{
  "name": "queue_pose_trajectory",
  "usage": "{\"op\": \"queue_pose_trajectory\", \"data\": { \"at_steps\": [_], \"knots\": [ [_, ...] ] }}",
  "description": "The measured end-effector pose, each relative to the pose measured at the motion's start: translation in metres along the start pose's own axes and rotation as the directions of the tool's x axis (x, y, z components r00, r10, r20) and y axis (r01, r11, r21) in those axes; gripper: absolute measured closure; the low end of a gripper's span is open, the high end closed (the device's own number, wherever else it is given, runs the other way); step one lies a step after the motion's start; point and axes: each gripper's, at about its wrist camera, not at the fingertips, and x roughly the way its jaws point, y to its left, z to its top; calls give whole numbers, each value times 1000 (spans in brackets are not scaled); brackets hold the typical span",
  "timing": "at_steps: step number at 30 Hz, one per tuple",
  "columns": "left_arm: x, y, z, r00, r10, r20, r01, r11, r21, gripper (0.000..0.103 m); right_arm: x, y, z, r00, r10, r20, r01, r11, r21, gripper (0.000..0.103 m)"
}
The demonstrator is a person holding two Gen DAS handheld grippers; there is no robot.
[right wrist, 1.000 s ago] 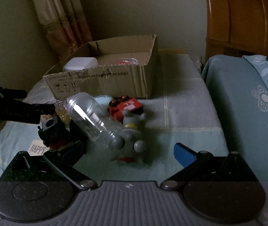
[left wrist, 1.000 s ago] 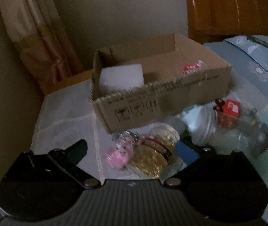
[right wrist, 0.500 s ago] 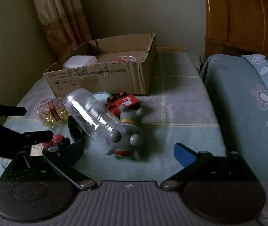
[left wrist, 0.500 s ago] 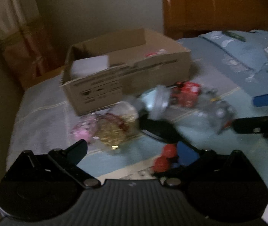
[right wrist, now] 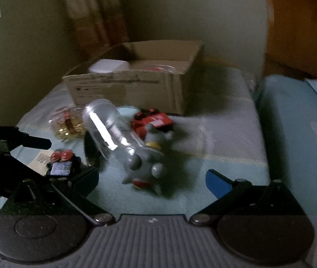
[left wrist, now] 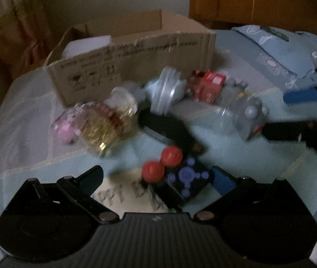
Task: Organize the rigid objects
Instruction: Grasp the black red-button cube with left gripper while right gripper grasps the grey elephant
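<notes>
An open cardboard box (left wrist: 136, 62) (right wrist: 136, 89) stands at the back of the cloth-covered surface, with a white block (left wrist: 87, 47) (right wrist: 108, 65) inside. In front lie a gold-filled jar (left wrist: 104, 122) (right wrist: 68, 125), a pink toy (left wrist: 65, 129), a clear bottle (left wrist: 167, 91) (right wrist: 107, 129), a red toy car (left wrist: 207, 86) (right wrist: 152, 121) and a grey figure (left wrist: 247, 116) (right wrist: 146, 167). A small black toy with two red balls (left wrist: 176, 169) (right wrist: 61, 163) sits on a card. My left gripper (left wrist: 158, 178) is open around that toy. My right gripper (right wrist: 151, 176) is open, close in front of the grey figure.
A blue bedspread with pillows (left wrist: 287, 51) (right wrist: 303, 134) lies to the right, below a wooden headboard (left wrist: 258, 4). A curtain (left wrist: 13, 29) hangs at the back left. The lettered card (left wrist: 122, 194) lies under the black toy.
My left gripper has pulled back and swung right, so the black toy with red balls now sits between its fingers. My right gripper has edged forward and turned slightly left.
</notes>
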Motion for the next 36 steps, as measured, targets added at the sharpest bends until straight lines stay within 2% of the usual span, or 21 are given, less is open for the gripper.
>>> {"op": "queue_pose_trajectory", "data": {
  "at_steps": [3,7,10,17,19,26,32,36],
  "knots": [
    [-4,10,-13,999,43,-15,-43,999,-8,2,6,0,9,999,44,0,-44,997,-59,0],
    [-14,29,-27,998,57,-25,-58,996,-61,2,18,-1,25,992,125,-23,-127,984,-128,0],
    [-17,35,-32,998,57,-26,-59,996,-73,2,32,-2,36,987,153,-41,-157,972,-176,0],
    [-16,39,-34,999,40,-32,-43,991,-126,1,57,-10,51,962,253,-103,-266,953,-142,0],
    [-16,40,-34,999,38,-28,-42,991,-127,1,56,-9,51,959,262,-113,-276,952,-134,0],
    [-16,40,-32,999,36,-30,-39,991,-128,1,28,-6,36,960,242,-142,-261,955,-138,0],
    [-17,41,-33,1000,22,-18,-23,995,-99,1,6,-7,14,965,211,-155,-227,969,-93,0],
    [-19,36,-32,1000,7,0,-7,1000,-8,1,8,1,-1,988,50,-145,-70,988,-139,0]
  ]
}}
